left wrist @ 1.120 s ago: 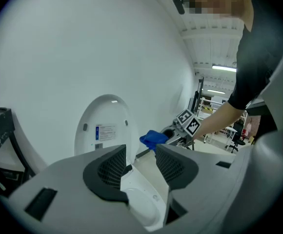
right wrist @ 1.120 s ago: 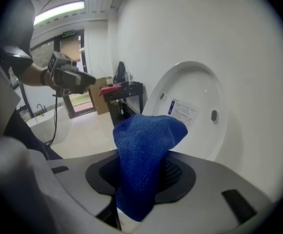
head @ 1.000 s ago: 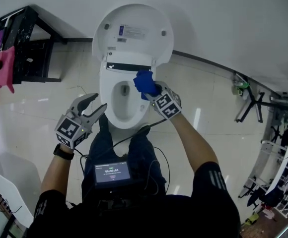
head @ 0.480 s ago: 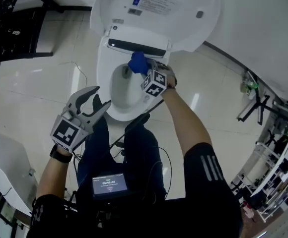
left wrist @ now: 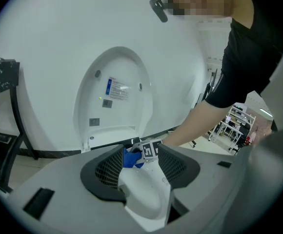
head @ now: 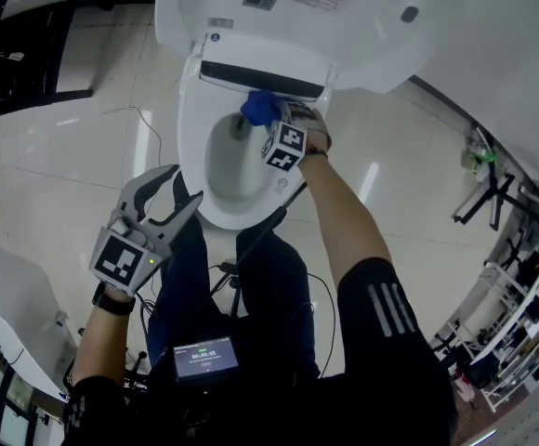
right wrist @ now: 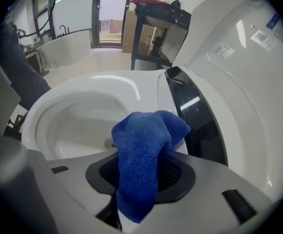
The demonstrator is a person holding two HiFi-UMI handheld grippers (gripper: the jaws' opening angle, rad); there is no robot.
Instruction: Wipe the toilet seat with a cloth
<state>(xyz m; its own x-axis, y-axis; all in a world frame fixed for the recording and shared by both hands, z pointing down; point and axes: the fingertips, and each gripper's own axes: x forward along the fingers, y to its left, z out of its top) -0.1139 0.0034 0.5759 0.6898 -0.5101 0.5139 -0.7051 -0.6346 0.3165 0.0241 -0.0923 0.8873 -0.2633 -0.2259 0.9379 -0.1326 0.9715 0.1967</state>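
Jaws of the right gripper [head: 269, 122] are clamping shut on the blue cloth [right wrist: 144, 145], which is bulging out ahead of them at the rear of the seat [right wrist: 73, 89], just below the raised lid [right wrist: 239, 72]; left gripper [head: 164, 196] is hovering with jaws wide apart, gripping nothing, the bowl lying beyond them

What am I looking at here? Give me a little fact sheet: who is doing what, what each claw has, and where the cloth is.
Scene: a person facing a white toilet, lid raised
Right claw: shut on a blue cloth
Cloth position: at the back of the toilet seat, just below the dark strip under the lid
Left claw: open, empty, held beside the front of the bowl
Contact: cannot tell whether the cloth presses on the seat
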